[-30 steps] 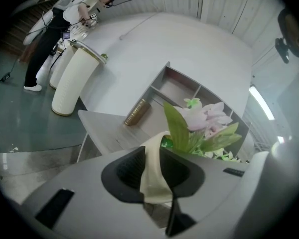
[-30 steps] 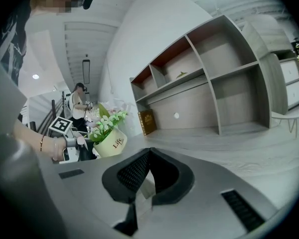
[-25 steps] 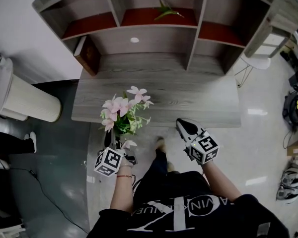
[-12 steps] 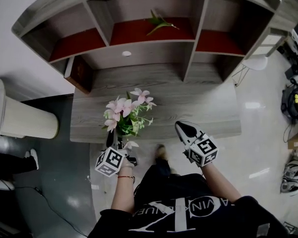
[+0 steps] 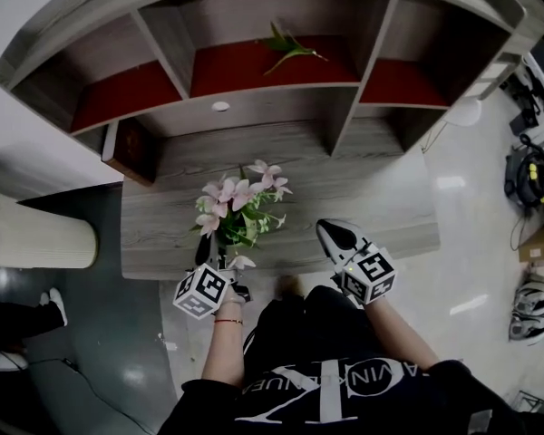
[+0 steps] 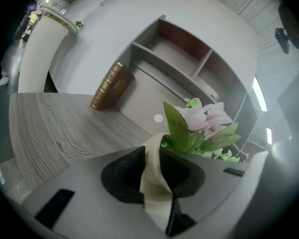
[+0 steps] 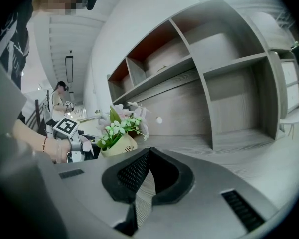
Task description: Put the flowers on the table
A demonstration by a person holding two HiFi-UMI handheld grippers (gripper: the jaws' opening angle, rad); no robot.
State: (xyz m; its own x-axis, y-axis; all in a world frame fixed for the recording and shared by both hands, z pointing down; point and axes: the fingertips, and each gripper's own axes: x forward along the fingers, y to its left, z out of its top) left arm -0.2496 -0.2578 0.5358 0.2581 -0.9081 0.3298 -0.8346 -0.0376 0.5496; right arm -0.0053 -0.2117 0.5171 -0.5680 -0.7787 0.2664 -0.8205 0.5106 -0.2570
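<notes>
Grey wooden table (image 5: pixel 363 193) carries a brown book (image 5: pixel 131 148) leaning at its left

There are two grippers, the left gripper (image 5: pixel 212 257) and the right gripper (image 5: pixel 330 233), each with one marker cube. There is one cream pot of pink flowers (image 5: pixel 238 195), one grey wooden table (image 5: pixel 372 199), one shelf unit (image 5: pixel 344 107) with three red-floored compartments, one brown book (image 5: pixel 130 149), one green sprig (image 5: pixel 286 47), one white round dot (image 5: pixel 220 106) and one cream ribbed cylinder (image 5: pixel 36 236).
</notes>
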